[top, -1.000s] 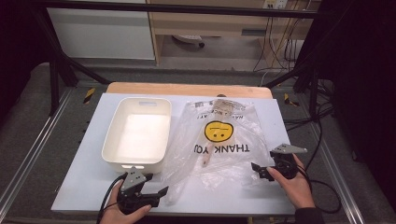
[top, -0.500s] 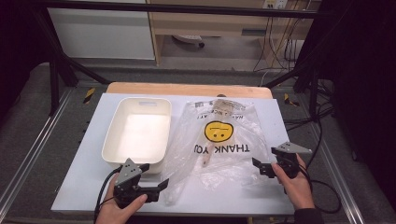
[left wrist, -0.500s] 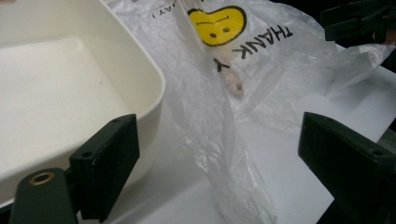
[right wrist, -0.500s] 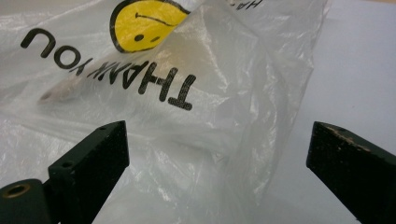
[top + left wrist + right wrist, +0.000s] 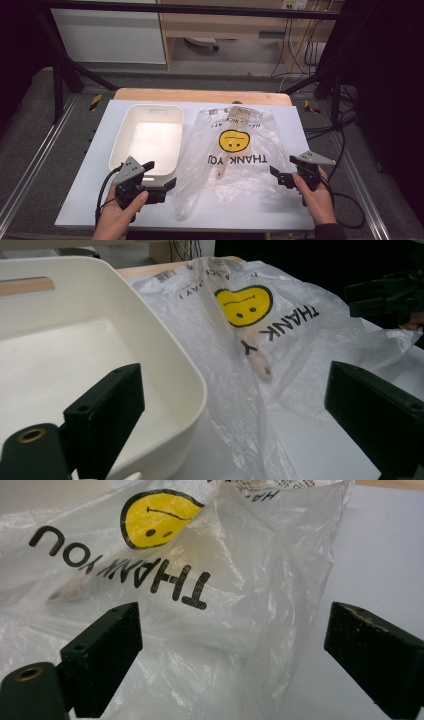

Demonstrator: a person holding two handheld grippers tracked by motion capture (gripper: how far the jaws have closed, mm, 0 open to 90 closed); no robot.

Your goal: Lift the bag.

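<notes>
nearest, the left gripper (image 5: 161, 183) hangs at the near corner of the white tub (image 5: 148, 138), its fingers (image 5: 107, 412) having just been spreading, now released with nothing between them. the right gripper (image 5: 278, 176) sits by the bag's right edge, fingers (image 5: 102, 650) wide apart, bare. between them the clear plastic bag (image 5: 235, 155) lies on the bench (image 5: 87, 192), a wooden utensil (image 5: 223, 165) inside it.

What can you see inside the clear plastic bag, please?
Through the plastic bag a pale wooden utensil shows, its handle running under the yellow smiley. Its far end is blurred by crumpled film and print, so its exact kind cannot be told.
</notes>
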